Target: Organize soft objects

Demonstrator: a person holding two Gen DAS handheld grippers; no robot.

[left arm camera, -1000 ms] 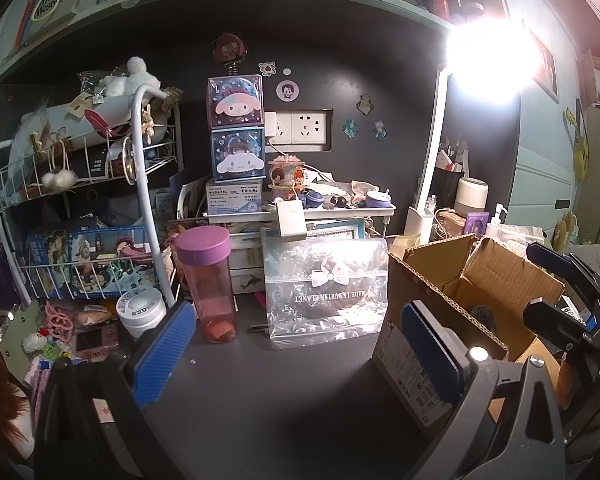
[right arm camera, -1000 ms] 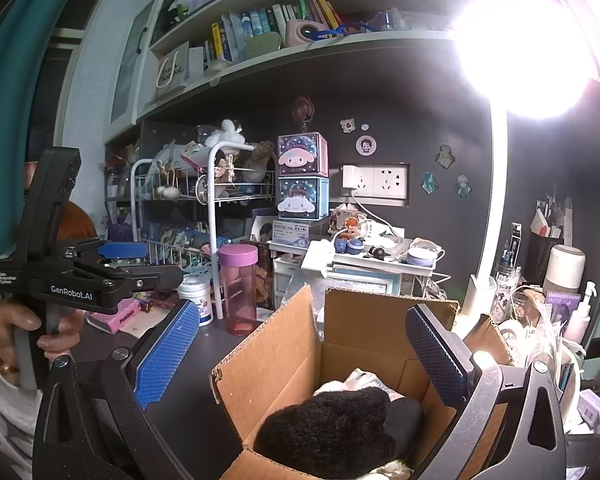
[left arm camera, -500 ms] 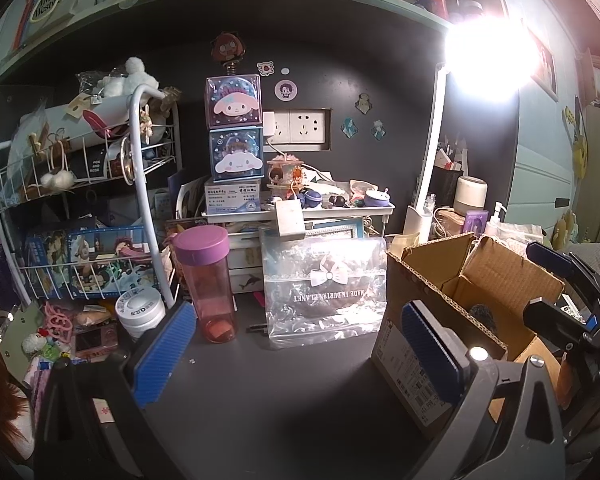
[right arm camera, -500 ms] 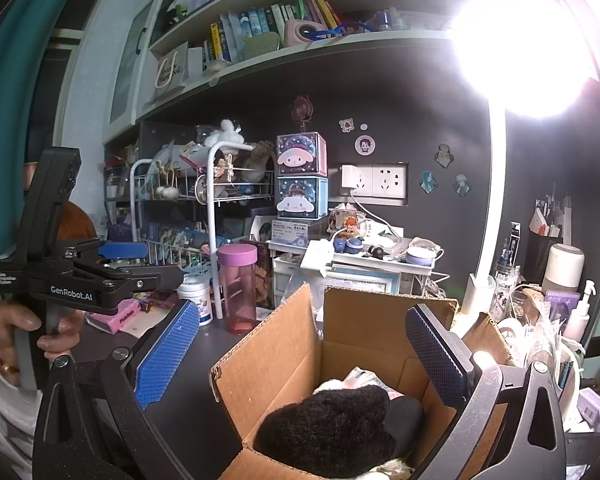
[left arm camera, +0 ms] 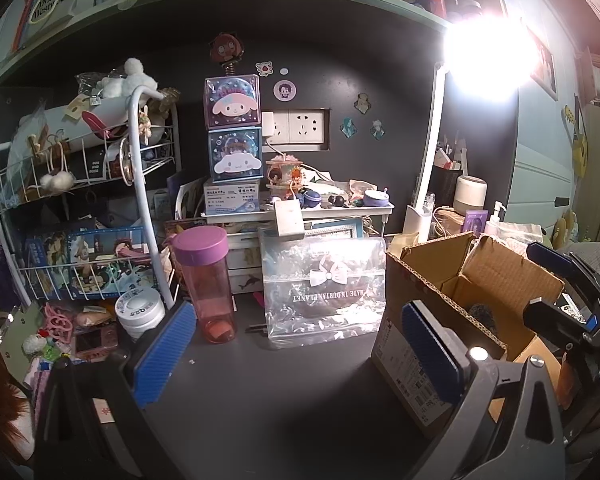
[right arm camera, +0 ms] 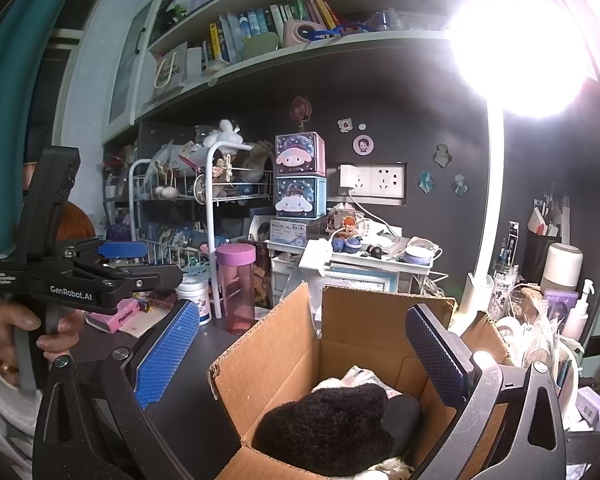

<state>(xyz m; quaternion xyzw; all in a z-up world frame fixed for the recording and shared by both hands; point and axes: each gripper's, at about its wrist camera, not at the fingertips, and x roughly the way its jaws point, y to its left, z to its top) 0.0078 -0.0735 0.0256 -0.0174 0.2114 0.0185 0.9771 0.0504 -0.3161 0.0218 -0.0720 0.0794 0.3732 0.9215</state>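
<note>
An open cardboard box [right arm camera: 284, 344] stands on the dark desk and holds a black fuzzy soft thing [right arm camera: 332, 428] over something white. My right gripper [right arm camera: 300, 356] hangs open just above the box mouth with nothing between its blue pads. The same box [left arm camera: 432, 276] shows at the right in the left wrist view, a bit of the dark fuzz [left arm camera: 480, 314] visible inside. My left gripper [left arm camera: 296, 352] is open and empty over bare desk, left of the box. A clear zip bag [left arm camera: 324, 288] with something brown inside leans upright behind it.
A pink bottle with a purple lid [left arm camera: 208, 280] and a white jar [left arm camera: 138, 312] stand left of the bag. A white wire rack [left arm camera: 100, 200] full of clutter fills the left. A bright desk lamp [left arm camera: 428, 184] and small containers crowd the right. A hand [right arm camera: 16, 332] holds the left gripper.
</note>
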